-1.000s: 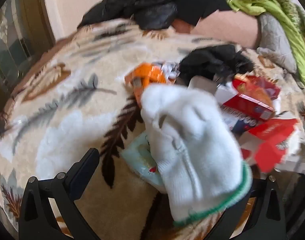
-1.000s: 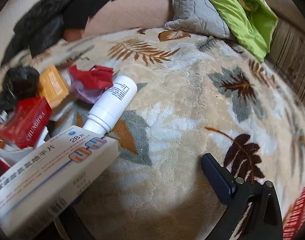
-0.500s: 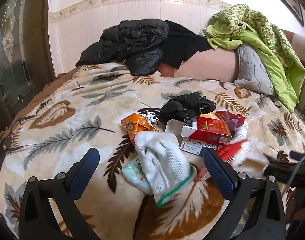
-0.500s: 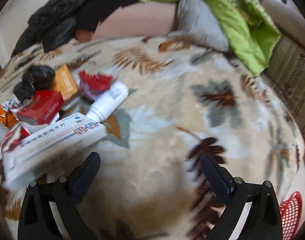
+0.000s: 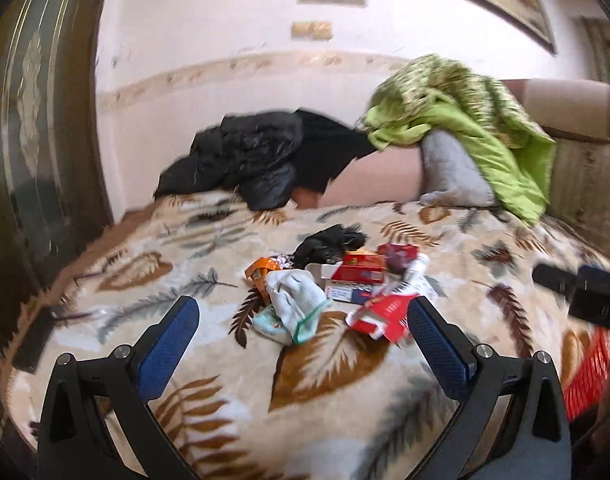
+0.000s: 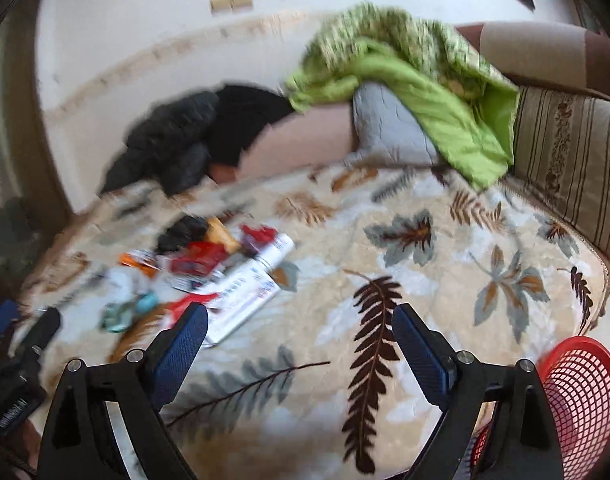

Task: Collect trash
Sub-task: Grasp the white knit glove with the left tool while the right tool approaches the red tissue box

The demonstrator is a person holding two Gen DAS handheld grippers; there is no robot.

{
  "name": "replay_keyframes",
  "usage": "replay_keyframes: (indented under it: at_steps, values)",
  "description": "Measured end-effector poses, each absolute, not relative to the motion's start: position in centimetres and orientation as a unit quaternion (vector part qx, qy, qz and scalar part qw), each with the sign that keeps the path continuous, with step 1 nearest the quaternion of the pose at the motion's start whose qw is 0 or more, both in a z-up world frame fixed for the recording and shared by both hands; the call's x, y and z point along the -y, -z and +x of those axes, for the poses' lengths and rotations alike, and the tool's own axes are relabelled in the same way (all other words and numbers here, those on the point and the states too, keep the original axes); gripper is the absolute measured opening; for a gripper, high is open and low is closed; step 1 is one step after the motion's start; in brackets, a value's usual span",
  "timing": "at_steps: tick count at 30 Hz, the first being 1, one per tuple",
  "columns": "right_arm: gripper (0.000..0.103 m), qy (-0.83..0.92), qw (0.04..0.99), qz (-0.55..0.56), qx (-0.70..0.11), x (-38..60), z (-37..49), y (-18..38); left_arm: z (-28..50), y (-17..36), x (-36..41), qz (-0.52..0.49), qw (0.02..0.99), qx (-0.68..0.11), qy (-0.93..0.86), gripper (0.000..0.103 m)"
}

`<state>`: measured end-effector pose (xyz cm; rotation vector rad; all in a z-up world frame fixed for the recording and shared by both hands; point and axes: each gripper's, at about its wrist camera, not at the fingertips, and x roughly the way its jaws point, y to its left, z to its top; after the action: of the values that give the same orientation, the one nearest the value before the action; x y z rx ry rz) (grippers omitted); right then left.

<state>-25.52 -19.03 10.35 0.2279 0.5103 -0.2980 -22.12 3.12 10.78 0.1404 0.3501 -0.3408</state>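
While both of your grippers hang above the leaf-patterned blanket, neither one holds anything. Your left gripper has its jaws spread wide, with only bedding and the litter seen between the blue pads. Your right gripper is also wide apart, though its jaws have just been closing a little, and nothing sits between them.

The trash pile lies on the blanket beyond your left gripper, left of your right one. In it you have a white glove nearest, an orange wrapper just behind it, a crumpled black bag at the far side, a red carton and a torn red packet to the right. A long white medicine box and a white bottle lie at the pile's right edge.

The red mesh basket stands near you at the right; what it contains you cannot tell.
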Motion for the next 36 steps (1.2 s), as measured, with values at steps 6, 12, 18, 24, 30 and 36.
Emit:
replay_keyframes:
  at_steps: [6, 12, 18, 24, 30, 36]
  values:
    - [0.095, 0.131, 0.961, 0.084, -0.229, 17.2, -30.2, -10.6, -25.9, -10.3, -4.0, 0.066, 0.965, -0.176, 0.181, 0.103]
    - [0.095, 0.144, 0.96, 0.061, -0.231, 16.4, -30.1, -10.4, -25.5, -10.2, -3.7, 0.066, 0.967, -0.179, 0.17, 0.103]
    - [0.095, 0.152, 0.959, 0.058, -0.231, 16.4, -30.4, -10.2, -24.8, -10.0, -3.8, 0.07, 0.966, -0.189, 0.163, 0.103]
    - [0.095, 0.156, 0.958, 0.048, -0.235, 16.1, -30.3, -10.1, -24.6, -9.8, -3.8, 0.071, 0.965, -0.194, 0.16, 0.103]
    - [0.095, 0.158, 0.957, 0.049, -0.24, 16.0, -30.1, -10.1, -24.5, -9.6, -4.0, 0.068, 0.965, -0.198, 0.157, 0.103]
    - [0.095, 0.158, 0.956, 0.048, -0.24, 16.0, -30.1, -10.1, -24.5, -9.6, -4.1, 0.069, 0.965, -0.198, 0.156, 0.103]
